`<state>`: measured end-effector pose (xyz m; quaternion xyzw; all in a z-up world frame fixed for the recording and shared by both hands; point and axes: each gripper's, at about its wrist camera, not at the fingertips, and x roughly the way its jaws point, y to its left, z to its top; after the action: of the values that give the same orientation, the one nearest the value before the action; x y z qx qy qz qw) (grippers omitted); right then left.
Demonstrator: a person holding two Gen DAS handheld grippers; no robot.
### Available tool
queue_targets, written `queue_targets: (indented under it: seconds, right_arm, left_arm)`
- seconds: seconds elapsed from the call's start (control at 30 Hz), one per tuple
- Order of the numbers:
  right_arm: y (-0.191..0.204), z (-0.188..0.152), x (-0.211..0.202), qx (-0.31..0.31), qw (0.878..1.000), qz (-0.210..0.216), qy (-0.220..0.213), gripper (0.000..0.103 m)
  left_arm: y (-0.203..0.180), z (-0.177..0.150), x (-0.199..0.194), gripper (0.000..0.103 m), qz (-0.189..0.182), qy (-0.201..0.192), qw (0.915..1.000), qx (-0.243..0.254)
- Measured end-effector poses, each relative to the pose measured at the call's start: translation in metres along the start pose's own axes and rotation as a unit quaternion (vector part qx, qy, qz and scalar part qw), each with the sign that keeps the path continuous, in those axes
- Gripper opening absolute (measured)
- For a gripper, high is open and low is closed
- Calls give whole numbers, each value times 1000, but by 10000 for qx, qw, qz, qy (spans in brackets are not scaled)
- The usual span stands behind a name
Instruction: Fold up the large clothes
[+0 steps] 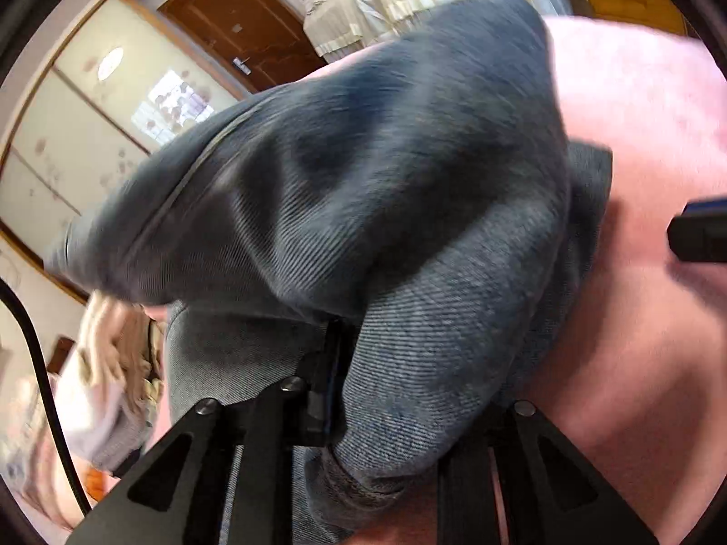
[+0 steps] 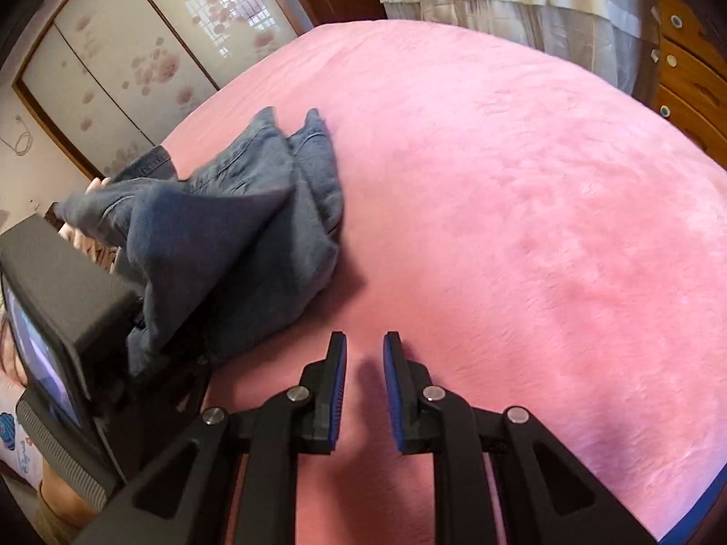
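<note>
Left gripper (image 1: 363, 345) clamps our jeans (image 1: 363, 172); right gripper (image 2: 365, 363) hangs open, so we'd grab the far hem before folding.

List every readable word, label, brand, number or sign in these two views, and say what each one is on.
None can be read.
Denim garment, clamped in the left gripper: no tag or print shows.
Pink bedspread: plain.
Screen on the left gripper's camera unit: lit but too blurred to read.
Wardrobe doors: flower pattern only, no lettering.
Right gripper, open: no markings.
</note>
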<state>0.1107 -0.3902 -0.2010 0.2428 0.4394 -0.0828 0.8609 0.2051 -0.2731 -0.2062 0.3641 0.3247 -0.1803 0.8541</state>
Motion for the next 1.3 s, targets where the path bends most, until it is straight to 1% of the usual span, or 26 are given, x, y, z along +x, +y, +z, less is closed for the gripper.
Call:
queue_targets:
  seconds: [0.1, 0.2, 0.27, 0.33, 0.37, 0.4, 0.47, 0.5, 0.57, 0.63, 0.67, 0.7, 0.73, 0.77, 0.87, 0.97, 1.07, 1.17, 1.23, 1.3]
  right_arm:
    - [3, 1, -4, 7, 10000, 24, -75, 17]
    - [0, 8, -8, -64, 9998, 38, -200, 17]
    - [3, 13, -14, -143, 9994, 51, -299, 17]
    - [8, 17, -22, -216, 9989, 54, -415, 22]
    - [8, 19, -31, -253, 9985, 97, -486, 29]
    - [10, 22, -35, -280, 9980, 142, -556, 34]
    - [15, 27, -45, -394, 9965, 265, -695, 41]
    - [21, 29, -47, -471, 9957, 295, -746, 45]
    - [31, 36, -49, -727, 9936, 302, -815, 50]
    - [42, 41, -45, -1112, 9900, 305, -815, 53]
    - [47, 44, -40, -1240, 9888, 242, -794, 55]
    - [50, 47, -32, -1349, 9879, 181, -747, 55]
    - [53, 49, -25, -1424, 9873, 191, -676, 55]
    - [55, 53, -17, -1456, 9874, 253, -569, 55]
    - [54, 62, 11, -1379, 9893, 431, -179, 55]
    - [48, 70, 34, -1260, 9900, 620, 159, 55]
    - [38, 72, 34, -1096, 9901, 825, 289, 55]
    - [20, 67, 19, -820, 9915, 961, 319, 55]
    - [7, 60, 13, -647, 9927, 936, 392, 55]
    - [-4, 51, 10, -462, 9923, 1026, 520, 55]
  left_arm:
    - [18, -1, -9, 33, -498, -2, 9977, -460]
    - [30, -5, -23, 37, -933, -106, 9931, -707]
    - [38, -12, -42, 39, -1267, -227, 9883, -818]
    - [43, -20, -58, 39, -1442, -337, 9845, -939]
    - [50, -27, -70, 40, -1558, -436, 9811, -1064]
    - [57, -34, -79, 40, -1585, -507, 9792, -1165]
    - [75, -48, -94, 43, -1545, -656, 9754, -1427]
    - [90, -57, -101, 44, -1510, -720, 9731, -1585]
    - [103, -66, -116, 46, -1339, -769, 9698, -1890]
    - [122, -77, -116, 47, -1185, -712, 9651, -2225]
    - [133, -83, -112, 47, -1090, -631, 9613, -2449]
    - [141, -87, -106, 47, -1070, -542, 9580, -2604]
    - [150, -94, -96, 47, -1075, -416, 9530, -2800]
    - [160, -99, -86, 47, -1125, -306, 9460, -3024]
    - [187, -109, -54, 47, -1421, -107, 9152, -3769]
    - [195, -118, -26, 47, -1529, 71, 8943, -4204]
    - [198, -132, -3, 47, -1751, 262, 8754, -4498]
    - [192, -137, 3, 47, -1900, 195, 8646, -4647]
    - [189, -138, 6, 48, -1919, 166, 8611, -4706]
    - [188, -137, 9, 49, -1962, 169, 8593, -4721]
